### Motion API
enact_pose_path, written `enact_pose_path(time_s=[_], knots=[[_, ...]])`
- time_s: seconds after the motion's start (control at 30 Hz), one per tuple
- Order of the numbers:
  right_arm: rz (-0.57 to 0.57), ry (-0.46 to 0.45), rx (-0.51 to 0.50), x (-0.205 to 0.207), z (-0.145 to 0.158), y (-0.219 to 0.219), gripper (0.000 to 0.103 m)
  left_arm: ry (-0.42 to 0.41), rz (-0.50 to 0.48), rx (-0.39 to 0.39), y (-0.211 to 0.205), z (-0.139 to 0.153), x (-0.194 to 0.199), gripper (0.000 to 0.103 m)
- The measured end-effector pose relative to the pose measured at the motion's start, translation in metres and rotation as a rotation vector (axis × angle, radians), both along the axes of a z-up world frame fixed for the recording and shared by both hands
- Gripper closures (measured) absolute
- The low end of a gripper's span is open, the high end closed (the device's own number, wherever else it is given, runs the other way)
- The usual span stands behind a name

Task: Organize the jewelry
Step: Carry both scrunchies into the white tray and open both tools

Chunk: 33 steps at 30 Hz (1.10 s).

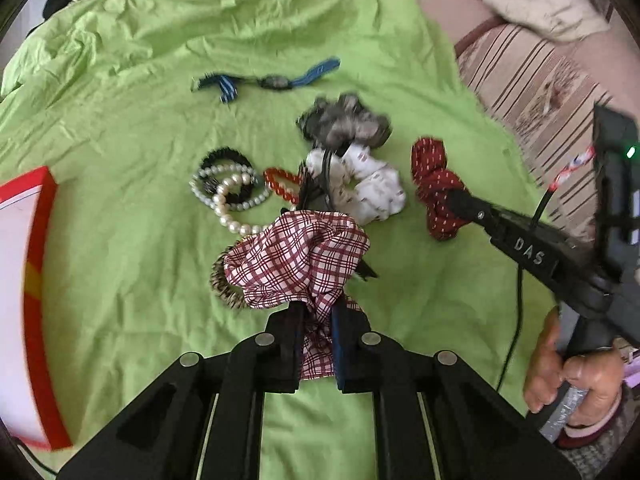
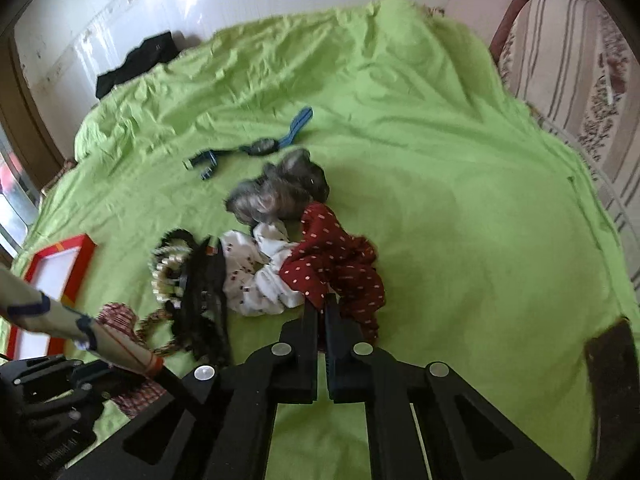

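Grip: left gripper clenched on plaid scrunchie, lifted just beside pearl bracelets | right gripper pinches red dotted scrunchie | red box lies left of bracelets, nearer left gripper

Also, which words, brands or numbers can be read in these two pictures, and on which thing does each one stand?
"DAS": on the black finger of the right gripper, read in the left wrist view.
Raised lettering on the body of the left gripper, low in the right wrist view: too blurred to read.
Red box: no print readable.
Watch face: too blurred to read.
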State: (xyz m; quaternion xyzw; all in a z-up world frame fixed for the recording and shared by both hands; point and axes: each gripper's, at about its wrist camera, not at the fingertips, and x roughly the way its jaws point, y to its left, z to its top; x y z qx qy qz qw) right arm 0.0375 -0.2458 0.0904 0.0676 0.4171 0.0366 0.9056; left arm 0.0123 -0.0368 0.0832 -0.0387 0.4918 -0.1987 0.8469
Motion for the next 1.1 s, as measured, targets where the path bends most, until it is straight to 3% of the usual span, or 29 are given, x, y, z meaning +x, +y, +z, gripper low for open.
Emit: enact_pose_path(time_s=[0.17,0.3,0.53,0.83,1.1], knots=[[0.024,-0.047,0.009,-0.033,0.035,0.014,0.100,-0.053,0.015,-0.066,0.038,0.043,-0.033,0.092],[0.078,-0.073,0.002,-0.054,0.056,0.042,0.100,-0.061,0.088,-0.109,0.094,0.066,-0.052,0.092],[0.245,-0.095,0.004,-0.073,0.076,0.130,0.100,-0.097,0.261,-0.016,0.200,0.084,-0.060,0.092],[0.444,-0.053,0.022,-0.037,0.078,0.269,0.100,-0.092,0.440,0.154,0.318,0.067,-0.010,0.092],[0.494,0.010,-0.035,0.033,0.041,0.359,0.100,-0.014,0.530,0.134,0.387,0.027,0.060,0.091]])
